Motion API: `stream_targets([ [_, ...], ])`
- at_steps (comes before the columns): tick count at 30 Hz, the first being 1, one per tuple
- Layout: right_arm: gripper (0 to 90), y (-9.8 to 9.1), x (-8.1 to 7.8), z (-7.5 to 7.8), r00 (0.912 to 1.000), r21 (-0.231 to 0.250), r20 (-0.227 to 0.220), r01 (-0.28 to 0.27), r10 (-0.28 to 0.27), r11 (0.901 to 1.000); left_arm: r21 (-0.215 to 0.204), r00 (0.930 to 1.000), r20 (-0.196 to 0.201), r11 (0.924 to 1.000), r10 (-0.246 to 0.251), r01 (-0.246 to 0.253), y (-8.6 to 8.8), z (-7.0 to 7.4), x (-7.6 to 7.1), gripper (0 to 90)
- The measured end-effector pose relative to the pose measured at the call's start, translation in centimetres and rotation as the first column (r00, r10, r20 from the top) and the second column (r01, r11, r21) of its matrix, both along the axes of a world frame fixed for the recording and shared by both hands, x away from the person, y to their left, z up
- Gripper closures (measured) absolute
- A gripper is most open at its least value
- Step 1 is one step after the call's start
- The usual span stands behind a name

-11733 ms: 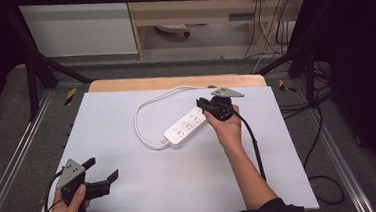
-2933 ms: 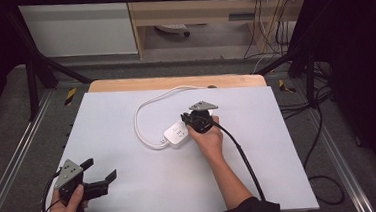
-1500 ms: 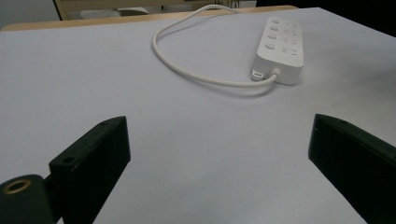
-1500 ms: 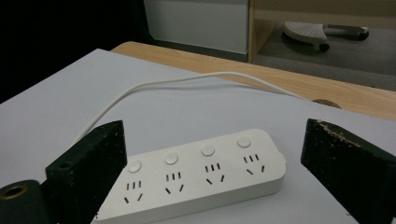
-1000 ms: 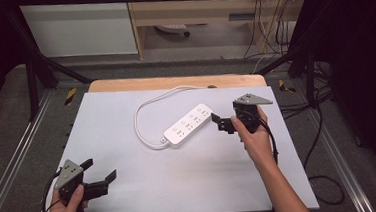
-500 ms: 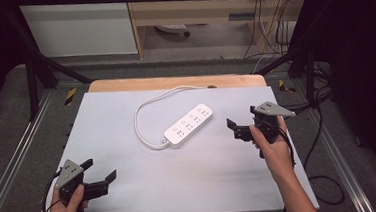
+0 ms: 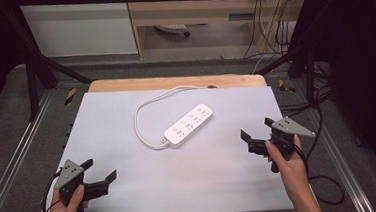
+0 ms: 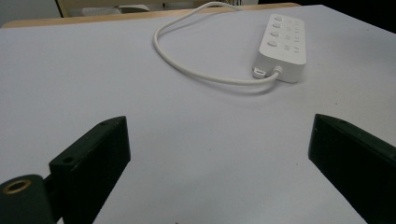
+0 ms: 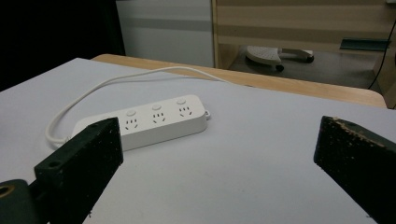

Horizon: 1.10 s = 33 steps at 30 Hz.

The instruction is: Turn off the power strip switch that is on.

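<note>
Power strip [image 7: 188, 125] lies mid desk [image 7: 131, 190], cord's far end cut off. Left gripper [image 7: 100, 175] & right gripper [image 7: 255, 136]: fingers spread, empty.

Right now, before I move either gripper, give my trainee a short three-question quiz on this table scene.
1. True or false: the right gripper grips the white plastic power strip.
2. Multiple choice: the strip's white cord loops toward A) the table's far edge, B) the left gripper, C) the floor.
3. Fill in: both grippers' jaws stand ____.

Key: 1 false, it is apart from the strip; 2 A; 3 open.
</note>
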State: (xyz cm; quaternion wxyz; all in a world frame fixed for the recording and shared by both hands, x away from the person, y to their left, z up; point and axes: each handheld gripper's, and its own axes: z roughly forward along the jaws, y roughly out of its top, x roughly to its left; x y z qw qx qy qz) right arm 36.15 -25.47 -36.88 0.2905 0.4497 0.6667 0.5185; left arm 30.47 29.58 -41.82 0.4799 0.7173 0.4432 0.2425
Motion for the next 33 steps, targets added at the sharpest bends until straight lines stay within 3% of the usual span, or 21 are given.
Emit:
stream_targets([
  [19, 1.8, -2.1, -2.8, -3.3, 0.9992, -0.010, -0.026, 0.029, -0.029, 0.9995, 0.000, 1.0000, 0.003, 1.0000, 0.002, -0.002, 0.0, 0.0, -0.1, 5.4],
  [33, 1.8, -1.4, -3.2, -6.2, 0.9972, -0.026, -0.073, 0.014, -0.016, 0.9996, -0.002, 1.0000, 0.006, 1.0000, 0.000, 0.000, 0.0, 0.1, -0.1, 5.4],
])
